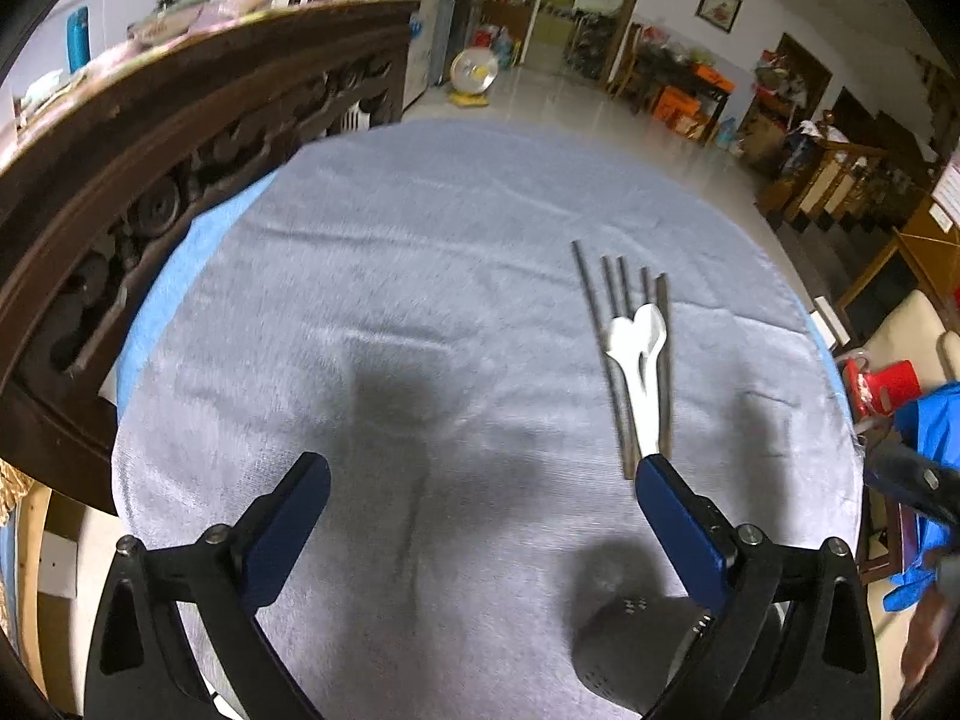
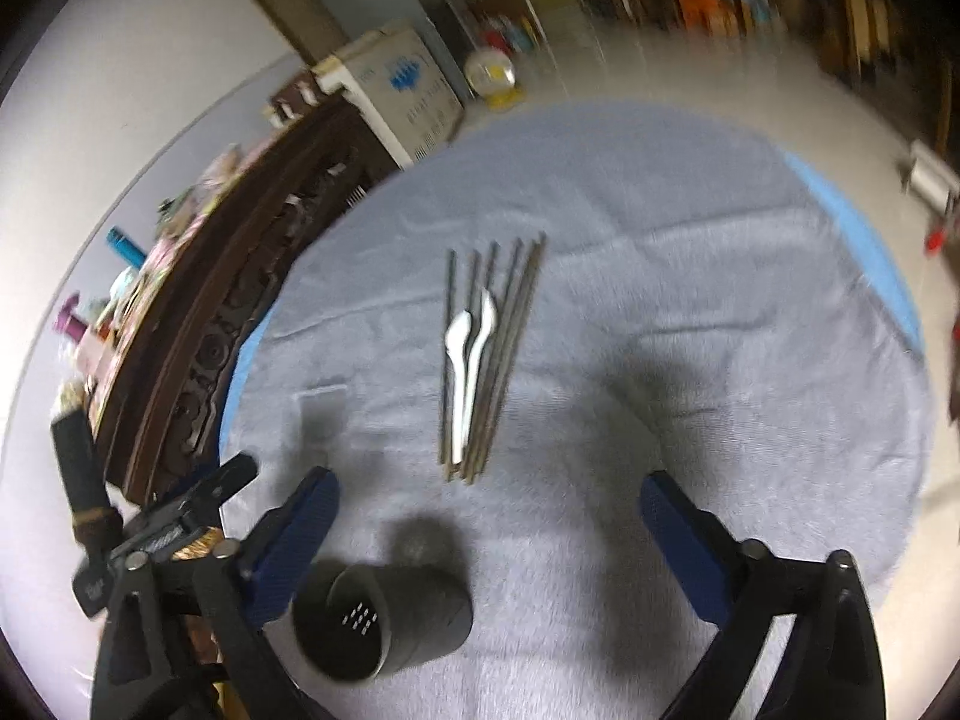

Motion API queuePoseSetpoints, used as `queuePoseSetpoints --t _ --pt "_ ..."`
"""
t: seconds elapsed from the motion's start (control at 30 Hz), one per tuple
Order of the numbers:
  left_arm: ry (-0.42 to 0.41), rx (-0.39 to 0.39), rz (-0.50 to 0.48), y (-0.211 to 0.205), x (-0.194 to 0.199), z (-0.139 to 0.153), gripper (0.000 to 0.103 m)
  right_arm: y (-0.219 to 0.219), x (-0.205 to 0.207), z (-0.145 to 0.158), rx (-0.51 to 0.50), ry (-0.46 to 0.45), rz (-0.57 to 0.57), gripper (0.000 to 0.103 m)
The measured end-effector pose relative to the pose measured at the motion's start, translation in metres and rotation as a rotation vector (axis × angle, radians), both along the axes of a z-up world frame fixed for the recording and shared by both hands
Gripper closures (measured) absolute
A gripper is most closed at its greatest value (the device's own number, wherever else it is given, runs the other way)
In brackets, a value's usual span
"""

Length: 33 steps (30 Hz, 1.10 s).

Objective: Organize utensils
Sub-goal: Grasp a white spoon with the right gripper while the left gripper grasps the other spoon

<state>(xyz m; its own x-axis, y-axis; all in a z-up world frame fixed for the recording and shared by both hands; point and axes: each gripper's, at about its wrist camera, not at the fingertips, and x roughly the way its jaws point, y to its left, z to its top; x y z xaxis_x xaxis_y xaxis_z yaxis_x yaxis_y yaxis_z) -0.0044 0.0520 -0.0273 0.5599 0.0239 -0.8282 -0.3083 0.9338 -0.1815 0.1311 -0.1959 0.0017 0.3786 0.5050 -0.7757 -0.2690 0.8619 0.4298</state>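
Note:
Several metal chopsticks (image 2: 510,348) and two white spoons (image 2: 465,354) lie bundled on the grey cloth (image 2: 690,300), pointing away from me. A black perforated utensil holder (image 2: 372,618) lies on its side near the front, mouth toward the camera. My right gripper (image 2: 489,492) is open just short of the bundle's near ends, with nothing between its fingers; the holder lies by its left finger (image 2: 306,510). My left gripper (image 1: 480,474) is open over bare cloth. Its right finger (image 1: 672,510) is next to the spoons (image 1: 639,348) and chopsticks (image 1: 600,312) and partly hides the holder (image 1: 612,630).
A dark carved wooden cabinet (image 1: 180,150) stands along the table's left side. The cloth-covered round table ends in a blue rim (image 2: 870,252), with tiled floor (image 1: 570,102) beyond. A blue sleeve (image 1: 930,420) shows at the right edge of the left wrist view.

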Motion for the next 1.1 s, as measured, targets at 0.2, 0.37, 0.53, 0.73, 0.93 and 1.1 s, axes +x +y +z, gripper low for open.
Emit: queuePoseSetpoints --t 0.2,0.37,0.53,0.73,0.93,1.1 --pt "0.042 -0.003 -0.008 0.008 0.016 -0.017 0.003 0.022 0.075 -0.048 -0.022 0.181 0.01 0.048" --pt "0.072 -0.02 -0.021 0.015 0.031 -0.032 0.003 0.065 0.116 -0.068 -0.04 0.218 0.06 0.053" --pt "0.094 -0.033 -0.028 0.021 0.045 -0.04 0.003 0.094 0.151 -0.087 -0.086 0.264 0.056 0.06" --pt "0.112 -0.059 -0.034 0.023 0.065 -0.045 0.003 0.113 0.17 -0.106 -0.132 0.291 0.067 0.095" --pt "0.13 -0.119 -0.077 0.009 0.099 -0.048 0.005 0.095 0.168 -0.101 -0.067 0.254 0.066 0.099" --pt "0.199 -0.221 -0.118 -0.01 0.141 -0.056 0.017 0.056 0.156 -0.091 -0.032 0.222 0.039 0.099"
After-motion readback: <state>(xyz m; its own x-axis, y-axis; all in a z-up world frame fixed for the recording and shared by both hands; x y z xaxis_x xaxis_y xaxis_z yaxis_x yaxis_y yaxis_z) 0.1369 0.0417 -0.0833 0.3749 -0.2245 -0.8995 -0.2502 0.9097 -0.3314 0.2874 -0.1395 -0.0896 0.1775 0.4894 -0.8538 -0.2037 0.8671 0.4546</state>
